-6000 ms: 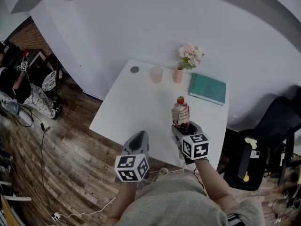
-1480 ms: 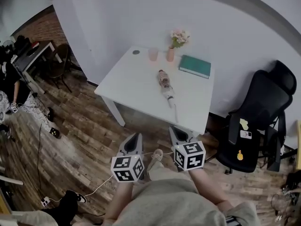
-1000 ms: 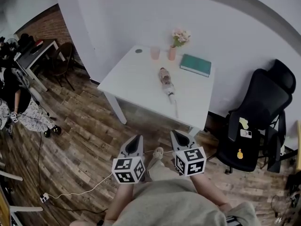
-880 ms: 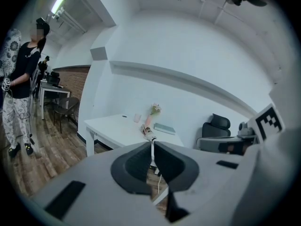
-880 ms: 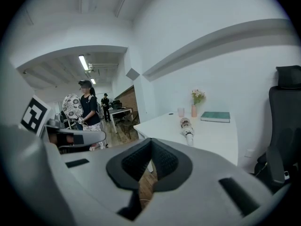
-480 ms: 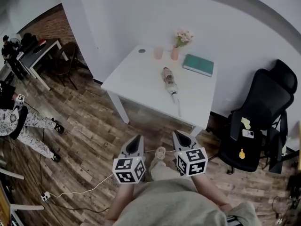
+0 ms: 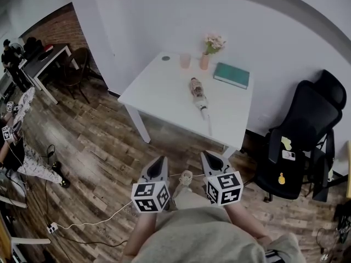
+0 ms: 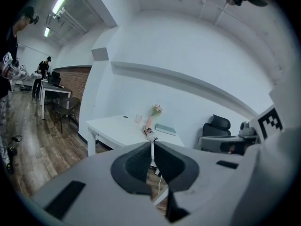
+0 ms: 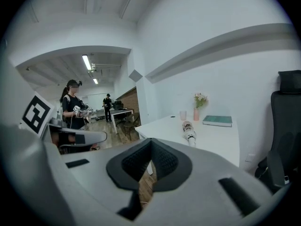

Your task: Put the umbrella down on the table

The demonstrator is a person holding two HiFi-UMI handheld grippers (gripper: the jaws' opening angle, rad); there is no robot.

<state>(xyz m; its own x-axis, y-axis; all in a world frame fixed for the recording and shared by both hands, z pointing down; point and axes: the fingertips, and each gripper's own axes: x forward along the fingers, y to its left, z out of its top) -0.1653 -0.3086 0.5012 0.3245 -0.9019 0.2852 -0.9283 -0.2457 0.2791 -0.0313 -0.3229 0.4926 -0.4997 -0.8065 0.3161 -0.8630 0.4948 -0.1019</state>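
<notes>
We hold the left gripper (image 7: 160,160) well apart from the white table (image 7: 153,89); its jaws are pressed together with nothing between them. The folded umbrella (image 7: 197,93) lies flat on the table. Its long axis runs from the vase (image 7: 204,62) to the near edge, and its handle points toward us. The right gripper (image 7: 208,156) is closed and empty too.

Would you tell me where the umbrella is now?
In the head view the umbrella lies flat on the white table, right of centre, nearer than the pink vase and teal book.
</notes>
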